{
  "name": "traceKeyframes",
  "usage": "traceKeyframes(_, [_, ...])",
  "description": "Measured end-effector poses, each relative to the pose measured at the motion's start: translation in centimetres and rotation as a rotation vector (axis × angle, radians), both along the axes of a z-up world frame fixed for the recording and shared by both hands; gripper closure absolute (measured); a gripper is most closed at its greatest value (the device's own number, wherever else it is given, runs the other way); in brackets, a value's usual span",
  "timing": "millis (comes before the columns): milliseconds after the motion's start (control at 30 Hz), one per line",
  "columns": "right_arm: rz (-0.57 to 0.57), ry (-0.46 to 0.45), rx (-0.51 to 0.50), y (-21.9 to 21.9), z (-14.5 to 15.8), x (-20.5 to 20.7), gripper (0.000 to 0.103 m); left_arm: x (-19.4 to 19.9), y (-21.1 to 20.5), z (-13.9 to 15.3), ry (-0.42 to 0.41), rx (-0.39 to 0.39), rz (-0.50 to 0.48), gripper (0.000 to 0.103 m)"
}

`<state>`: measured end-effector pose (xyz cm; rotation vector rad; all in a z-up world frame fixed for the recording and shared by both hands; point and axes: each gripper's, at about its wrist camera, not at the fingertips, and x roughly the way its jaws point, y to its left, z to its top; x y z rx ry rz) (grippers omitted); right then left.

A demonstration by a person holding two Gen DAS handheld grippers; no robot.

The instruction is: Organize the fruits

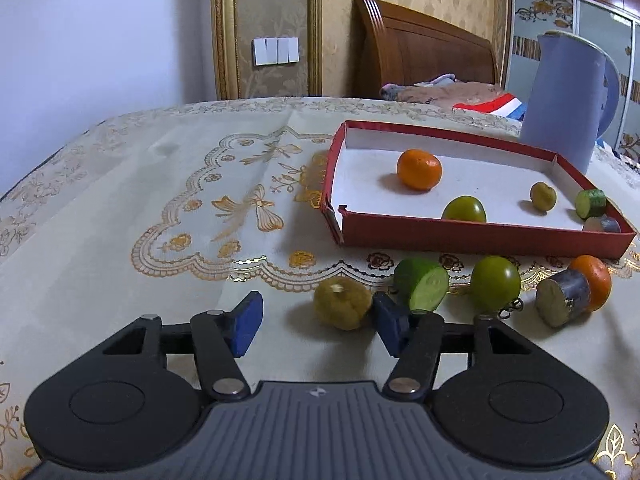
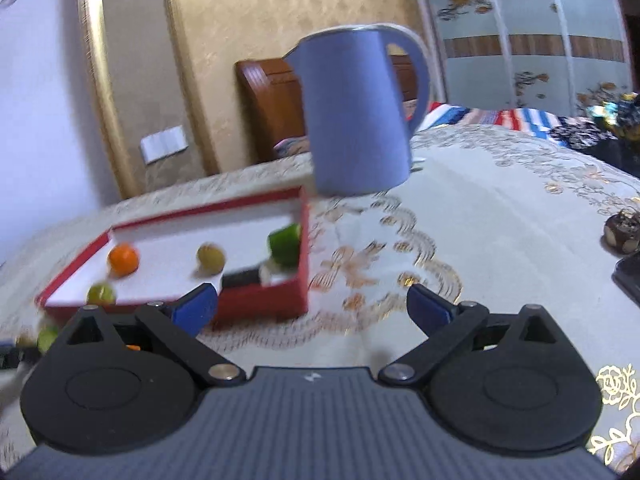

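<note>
Between left claw (image 1: 318,326) pads: yellow fruit (image 1: 343,303).

We're in a home bedroom: wooden headboard (image 1: 420,48) at one o'clock, wardrobe (image 2: 528,40) beyond, embroidered tablecloth (image 1: 160,184) up front.

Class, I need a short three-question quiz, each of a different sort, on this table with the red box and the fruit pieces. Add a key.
1. True or false: the orange lies inside the red box.
2. Which item lies between the left claw's pads?
A. yellow fruit
B. kettle
C. cut green piece
3. Fill in: the right claw holds ____.

Key: 1 true; 2 A, not yet pinched; 3 nothing, it is open over the tablecloth.
</note>
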<state>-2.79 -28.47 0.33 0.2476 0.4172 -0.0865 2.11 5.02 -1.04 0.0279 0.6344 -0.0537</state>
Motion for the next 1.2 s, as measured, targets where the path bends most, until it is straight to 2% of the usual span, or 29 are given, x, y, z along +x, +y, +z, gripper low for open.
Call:
traceKeyframes(100, [0.002,-0.022,0.033,-0.4,0.0,-0.5,0.002,-0.1,-0.1,0.0,-0.001,0.002,-0.006,0.046])
traceKeyframes(133, [0.007,-0.013,0.033,-0.3,0.0,-0.4,0.002,-0.1,-0.1,0.0,-0.001,0.000,-0.008,0.051])
traceKeyframes(167, [0.021,0.000,0.030,-0.2,-0.1,-0.1,0.002,-0.2,-0.1,0.0,-0.004,-0.001,-0.013,0.061])
traceKeyframes(233, [0.032,0.016,0.016,0.1,-0.2,0.2,0.002,-0.2,-0.2,0.1,-0.010,0.000,-0.024,0.071])
traceKeyframes(433, [0.017,0.047,0.053,-0.5,-0.6,0.5,0.002,-0.1,-0.5,0.2,-0.012,0.008,-0.034,0.073])
traceKeyframes(533, [0.014,0.058,0.060,-0.6,-0.7,0.6,0.002,-0.4,-0.5,0.7,-0.045,0.010,-0.036,0.073])
traceKeyframes(767, [0.021,0.078,0.033,-0.2,-0.8,0.9,0.002,1.5,-1.3,3.2,-0.093,-0.045,-0.062,0.073])
traceKeyframes(833, [0.020,0.084,0.034,-0.2,-0.8,1.0,0.002,3.2,-2.0,3.5,-0.089,-0.057,-0.061,0.072])
traceKeyframes(1000, [0.023,0.095,0.031,-0.2,-0.9,1.1,0.002,7.7,-3.9,2.8,-0.024,-0.032,-0.046,0.073])
traceKeyframes(1200, [0.031,0.112,0.034,-0.2,-1.0,1.4,0.000,8.9,-4.2,1.8,-0.014,-0.010,-0.016,0.072])
